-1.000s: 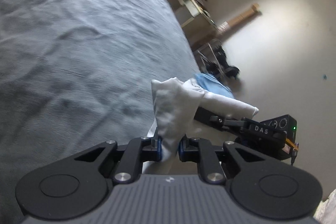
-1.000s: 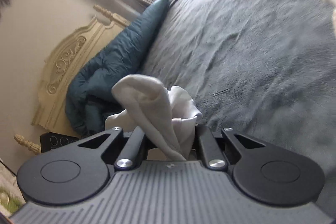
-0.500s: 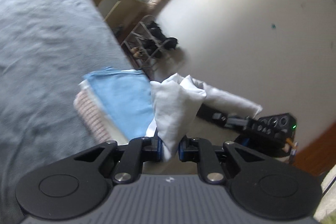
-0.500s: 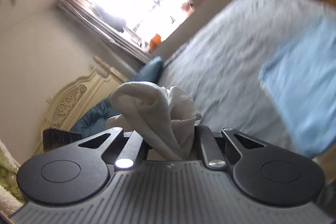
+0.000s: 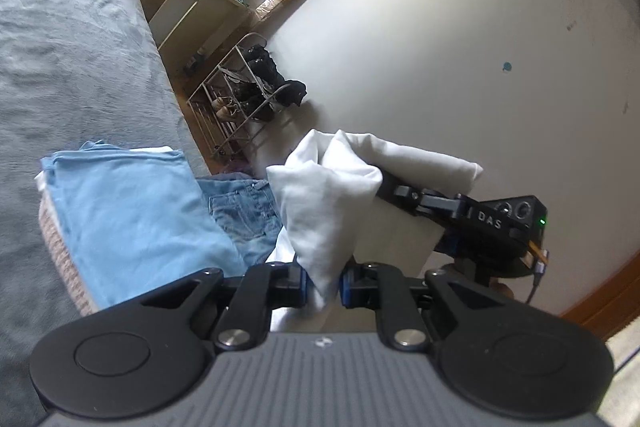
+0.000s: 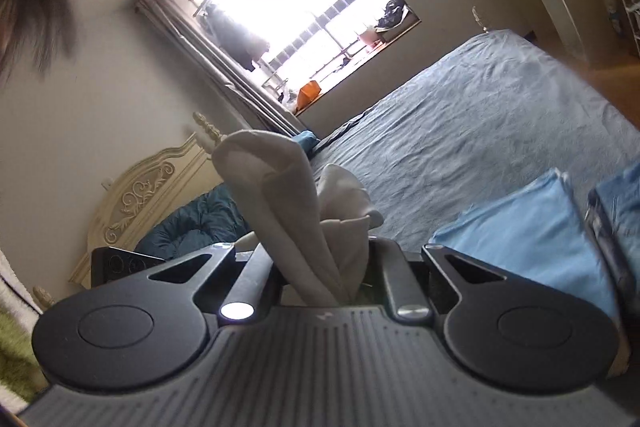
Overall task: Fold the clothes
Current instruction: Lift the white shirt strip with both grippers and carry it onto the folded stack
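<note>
Lying at the far left of the left wrist view, the grey bed cover (image 5: 72, 75) is carrying a stack of folded clothes near its edge: a light blue folded garment (image 5: 136, 211) on top, a pinkish knit layer (image 5: 64, 255) showing under it, and blue jeans (image 5: 244, 215) just beside it toward the bed's edge. Moving rightward, the left gripper (image 5: 323, 285) is clenching a bunched corner of a white garment (image 5: 324, 203), and the cloth is rising out of the jaws in a thick wad. Further right, the right gripper (image 5: 404, 193) is biting another part of the same white cloth, which is hanging in the air between the two tools, off the bed and above the stack's edge. The right wrist view is showing the same: the right gripper (image 6: 332, 279) is pinching a rolled-up peak of the white garment (image 6: 304, 219), with the blue folded garment (image 6: 536, 239) to its right.

The risks, as I am judging them: both grips are holding wads rather than clean edges, so layers are likely slipping unevenly and the cloth is liable to come down twisted or creased. If either tool lets go while the garment is hanging past the bed's edge, it is probably dropping toward the floor. Lowering it carelessly is also threatening to drag across the blue garment and the jeans and disturb the folded stack.
</note>
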The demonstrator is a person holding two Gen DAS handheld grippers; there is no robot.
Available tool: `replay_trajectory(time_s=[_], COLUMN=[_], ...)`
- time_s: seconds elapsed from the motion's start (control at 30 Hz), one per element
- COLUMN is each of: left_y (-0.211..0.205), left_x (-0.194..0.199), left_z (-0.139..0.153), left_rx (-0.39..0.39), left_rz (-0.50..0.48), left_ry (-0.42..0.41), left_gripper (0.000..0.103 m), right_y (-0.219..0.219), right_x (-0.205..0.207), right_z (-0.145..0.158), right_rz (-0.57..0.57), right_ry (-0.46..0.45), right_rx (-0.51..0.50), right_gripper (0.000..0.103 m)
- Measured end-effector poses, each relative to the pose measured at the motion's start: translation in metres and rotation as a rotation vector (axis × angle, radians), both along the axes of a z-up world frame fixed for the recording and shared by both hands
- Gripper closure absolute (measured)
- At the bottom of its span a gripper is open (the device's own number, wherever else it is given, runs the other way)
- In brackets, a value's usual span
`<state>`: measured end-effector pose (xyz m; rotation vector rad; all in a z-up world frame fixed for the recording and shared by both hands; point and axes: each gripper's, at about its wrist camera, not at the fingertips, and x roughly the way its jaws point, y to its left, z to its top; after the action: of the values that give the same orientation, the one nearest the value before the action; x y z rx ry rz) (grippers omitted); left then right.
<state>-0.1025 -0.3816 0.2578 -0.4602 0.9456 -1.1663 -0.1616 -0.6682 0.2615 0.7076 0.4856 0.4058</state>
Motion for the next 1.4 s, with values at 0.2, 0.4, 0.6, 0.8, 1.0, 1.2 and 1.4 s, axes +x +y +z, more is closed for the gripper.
replay_trajectory(time_s=[0.2, 0.4, 0.6, 0.8, 1.0, 1.2, 1.4], left_y=[-0.019, -0.016, -0.028, -0.040, -0.050, -0.050, -0.054], left_x=[0.043, 0.077, 0.073, 0.069, 0.061, 0.068, 0.108], left_z=[-0.029, -0.039, -0.025, -0.010, -0.001, -0.002, -0.038], left_rx=[0.006, -0.018, 0.025, 0.068, 0.090, 0.126, 0.247], left_rz=[0.036, 0.091, 0.146, 0.200, 0.283, 0.361, 0.380], left_ry=[0.036, 0.104, 0.116, 0.128, 0.163, 0.179, 0.144], left_gripper=[0.089, 0.090, 0.090, 0.090, 0.090, 0.090, 0.089], right_y=[-0.030, -0.027, -0.025, -0.051, -0.069, -0.070, -0.065], right_x=[0.072, 0.116, 0.135, 0.132, 0.121, 0.141, 0.177], right_z=[-0.025, -0.031, -0.031, -0.031, -0.022, -0.027, -0.055], right_rz=[0.040, 0.059, 0.109, 0.232, 0.304, 0.349, 0.337], right_ry=[0.085, 0.165, 0.184, 0.136, 0.141, 0.185, 0.228], right_rx=[-0.004, -0.077, -0.114, -0.011, 0.070, 0.080, 0.042], right_gripper=[0.097, 0.097, 0.097, 0.097, 0.097, 0.097, 0.097])
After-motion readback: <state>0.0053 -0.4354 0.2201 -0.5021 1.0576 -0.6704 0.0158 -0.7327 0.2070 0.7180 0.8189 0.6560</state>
